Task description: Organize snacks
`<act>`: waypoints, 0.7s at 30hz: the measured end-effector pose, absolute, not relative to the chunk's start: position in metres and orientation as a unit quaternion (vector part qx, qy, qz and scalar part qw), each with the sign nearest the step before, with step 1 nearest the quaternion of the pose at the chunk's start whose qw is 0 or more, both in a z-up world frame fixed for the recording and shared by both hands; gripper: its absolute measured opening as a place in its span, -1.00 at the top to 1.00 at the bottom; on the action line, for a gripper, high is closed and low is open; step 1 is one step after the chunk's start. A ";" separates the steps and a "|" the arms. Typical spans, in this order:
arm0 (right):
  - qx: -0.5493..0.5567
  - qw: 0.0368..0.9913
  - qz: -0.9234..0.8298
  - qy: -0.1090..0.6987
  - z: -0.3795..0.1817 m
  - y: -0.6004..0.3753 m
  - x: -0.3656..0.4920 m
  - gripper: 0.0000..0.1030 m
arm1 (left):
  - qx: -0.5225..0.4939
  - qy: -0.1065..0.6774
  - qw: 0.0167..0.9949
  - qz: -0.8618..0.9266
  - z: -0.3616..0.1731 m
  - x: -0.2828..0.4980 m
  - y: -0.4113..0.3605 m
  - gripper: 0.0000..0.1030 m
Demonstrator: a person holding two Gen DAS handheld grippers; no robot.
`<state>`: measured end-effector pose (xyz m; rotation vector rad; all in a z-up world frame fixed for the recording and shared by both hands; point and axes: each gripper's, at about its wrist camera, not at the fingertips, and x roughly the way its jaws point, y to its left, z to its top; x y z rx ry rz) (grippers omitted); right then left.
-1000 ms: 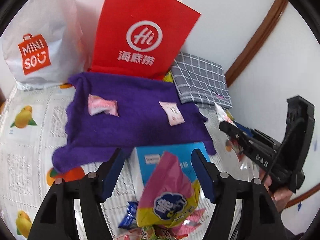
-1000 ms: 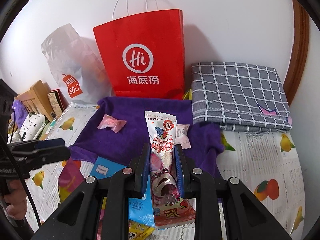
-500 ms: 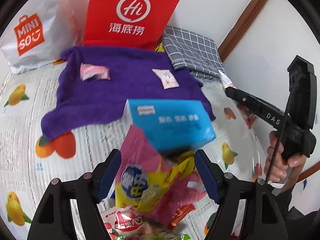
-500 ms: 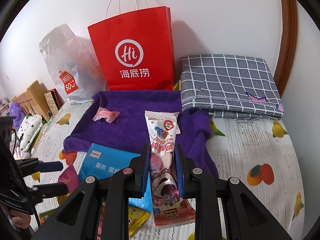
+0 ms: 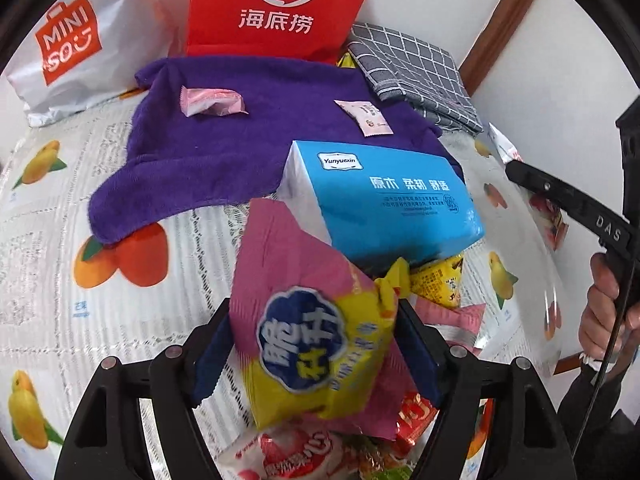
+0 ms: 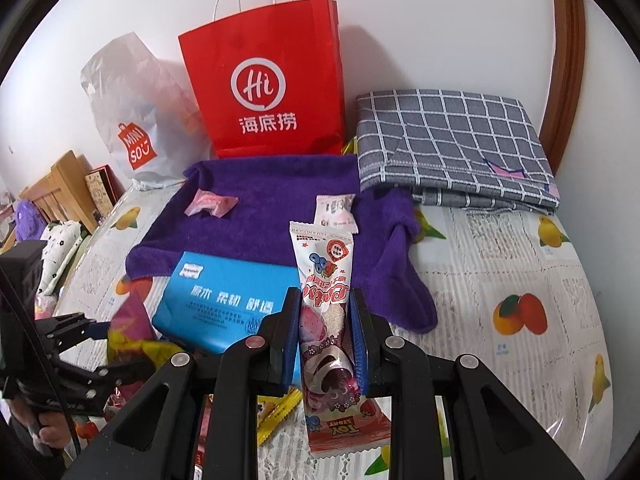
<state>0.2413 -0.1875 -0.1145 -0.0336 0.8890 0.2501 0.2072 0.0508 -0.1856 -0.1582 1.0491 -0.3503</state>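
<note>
Left gripper (image 5: 316,332) — points steeply down over the snack pile (image 5: 296,452). Its jaws have just been opening and now stand about half apart. A pink-and-yellow snack bag (image 5: 316,344) lies between them, its edges reaching both pads (image 5: 416,352). I cannot tell whether the pads press on it, and the bag is blurred in this view. The bag's pink top corner leans against a blue tissue pack (image 5: 384,196), with a yellow packet (image 5: 438,284) tucked under the pack's near end.

Right gripper (image 6: 325,320) — jaws closed tight on a long ice-cream-print snack packet (image 6: 324,276). The packet stands up between the pads (image 6: 294,320); its top reaches above the fingertips and its "Toy Story" end hangs below them. The person's hand (image 5: 604,312) on this gripper's handle shows at the right edge of the left view.

Beyond the tissue pack a purple towel (image 5: 240,136) is spread on the fruit-print cover (image 5: 48,240). Two snacks lie on it, well apart: a pink wrapped sweet (image 5: 212,102) to the left and a small pink-white sachet (image 5: 366,118) to the right.

Behind the towel, against the wall: a white Miniso bag (image 5: 72,52), a red paper bag (image 5: 280,4) standing upright, and a folded grey checked cloth (image 5: 416,64).
</note>
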 end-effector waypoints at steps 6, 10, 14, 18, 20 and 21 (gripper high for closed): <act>-0.019 0.894 0.112 0.433 -0.116 -0.188 0.242 0.54 | -0.092 0.491 0.846 -0.187 -0.184 0.206 0.056 -0.04; -0.017 0.894 0.108 0.434 -0.115 -0.188 0.245 0.54 | -0.079 0.472 0.860 -0.176 -0.170 0.197 0.062 -0.01; -0.018 0.895 0.109 0.432 -0.112 -0.186 0.246 0.54 | -0.093 0.456 0.869 -0.168 -0.151 0.194 0.073 -0.01; -0.016 0.898 0.113 0.425 -0.105 -0.185 0.250 0.54 | -0.108 0.442 0.875 -0.164 -0.131 0.200 0.077 -0.01; -0.016 0.900 0.114 0.420 -0.101 -0.185 0.252 0.54 | -0.113 0.437 0.878 -0.161 -0.122 0.207 0.077 -0.01; -0.015 0.901 0.115 0.418 -0.099 -0.184 0.254 0.54 | -0.115 0.434 0.879 -0.160 -0.118 0.211 0.077 -0.01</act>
